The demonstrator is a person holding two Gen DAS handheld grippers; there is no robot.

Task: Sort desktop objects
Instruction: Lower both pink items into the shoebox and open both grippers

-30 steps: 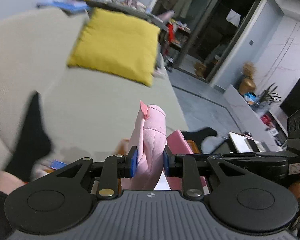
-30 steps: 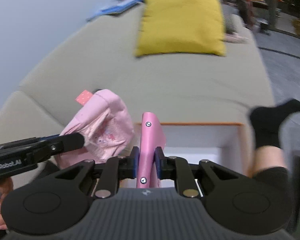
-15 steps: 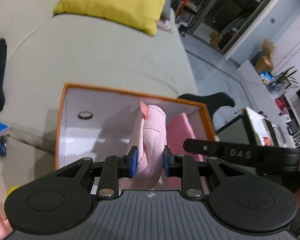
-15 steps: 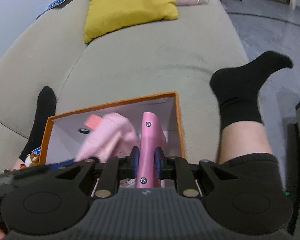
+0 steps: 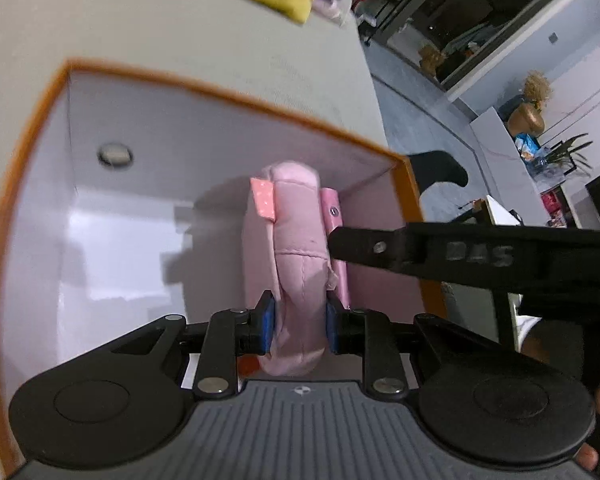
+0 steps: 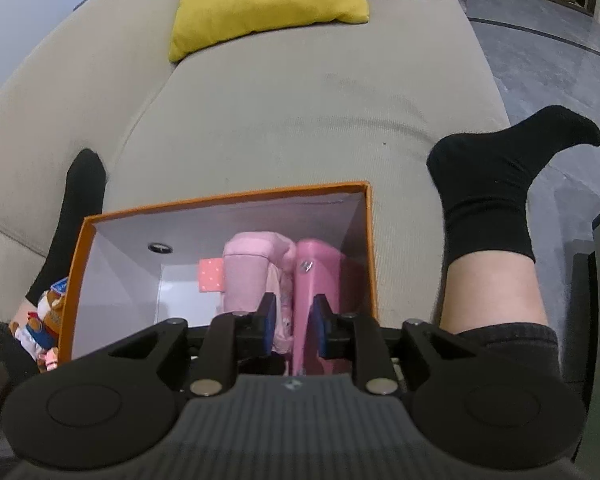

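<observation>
An orange box [image 6: 76,264] with a white inside stands on the beige sofa; it also shows in the left wrist view [image 5: 228,92]. My left gripper [image 5: 298,326] is shut on a soft pink pouch [image 5: 296,248] with a dotted tag, held down inside the box. My right gripper [image 6: 293,326] has its jaws parted around a flat pink case [image 6: 316,280] that stands in the box beside the pouch [image 6: 246,272]. The right gripper's finger [image 5: 364,246] crosses the left wrist view beside the case [image 5: 336,216].
A yellow cushion [image 6: 268,0] lies far back on the sofa [image 6: 284,112]. The person's black-socked feet lie right [image 6: 496,172] and left [image 6: 76,208] of the box. Small toys [image 6: 40,320] lie at the box's left. A round metal piece [image 5: 115,155] sits on the box's far wall.
Both grippers have lowered the pouch and the case into the box. The right gripper's jaws have parted from the pink case; the left stays shut on the pouch.
</observation>
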